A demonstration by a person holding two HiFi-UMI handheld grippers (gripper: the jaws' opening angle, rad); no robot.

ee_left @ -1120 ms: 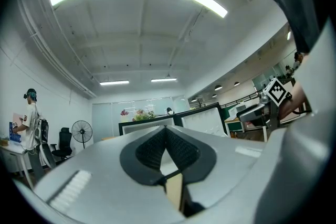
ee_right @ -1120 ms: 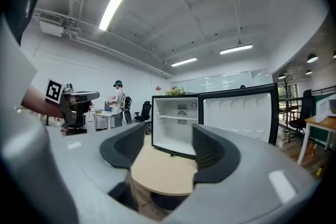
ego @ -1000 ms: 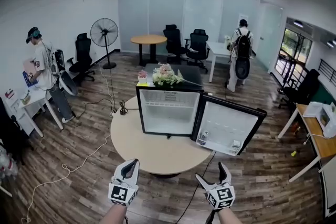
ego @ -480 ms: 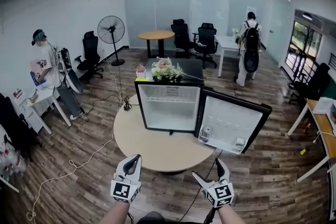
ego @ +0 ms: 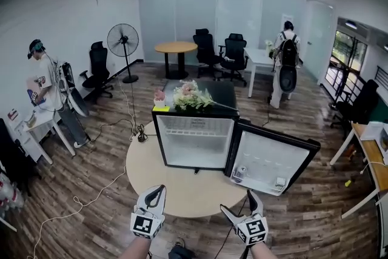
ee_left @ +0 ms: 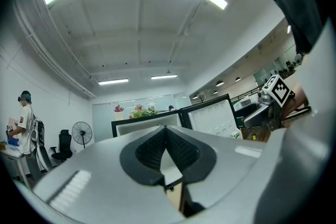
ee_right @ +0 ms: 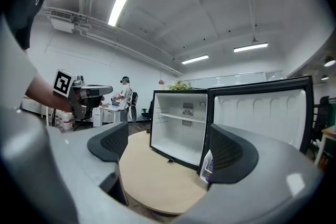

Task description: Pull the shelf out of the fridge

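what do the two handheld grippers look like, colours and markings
Both the left gripper and the right gripper have light grey-white plastic bodies that taper into two curved jaws lined with black ribbed pads. Each carries a white cube printed with black square markers at its base. No sleeves show at the person's wrists.

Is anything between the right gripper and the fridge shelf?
Nothing visible. The door stands open to the side, and only bare table lies between the open right gripper and the shelf.
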